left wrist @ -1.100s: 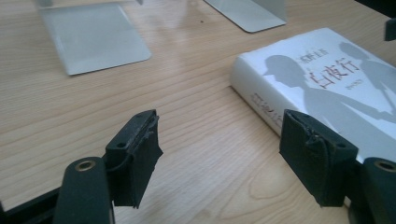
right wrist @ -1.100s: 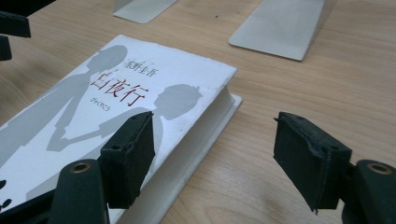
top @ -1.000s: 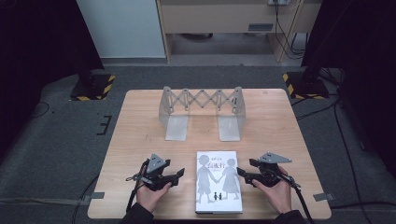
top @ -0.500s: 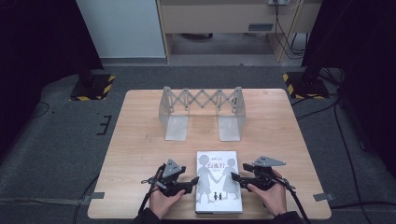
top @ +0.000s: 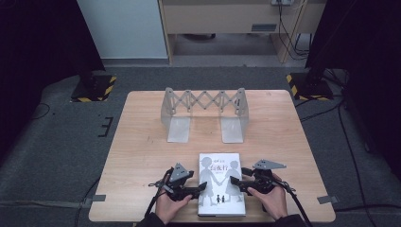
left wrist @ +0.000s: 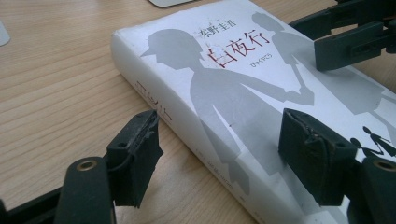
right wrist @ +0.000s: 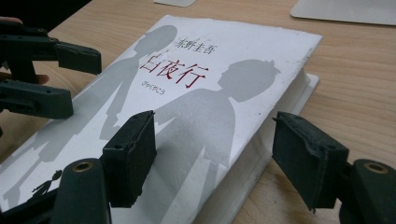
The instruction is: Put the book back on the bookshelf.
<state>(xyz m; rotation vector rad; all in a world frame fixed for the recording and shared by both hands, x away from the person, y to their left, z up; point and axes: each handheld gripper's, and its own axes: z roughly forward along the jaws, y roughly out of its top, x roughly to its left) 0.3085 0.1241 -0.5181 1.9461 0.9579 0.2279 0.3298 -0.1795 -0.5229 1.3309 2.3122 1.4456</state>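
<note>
Wooden table (top: pixel 142 156) on grey carpet (top: pixel 52 156); book (top: pixel 221 184) near front edge.

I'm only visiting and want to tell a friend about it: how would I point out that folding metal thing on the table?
Start at the wooden table and look to its far half, beyond the white book lying near the person's hands. There stands the grey metal rack: two upright end plates joined by a criss-cross scissor lattice, each with a flat foot pointing toward the book. It is the only upright thing on the table.
</note>
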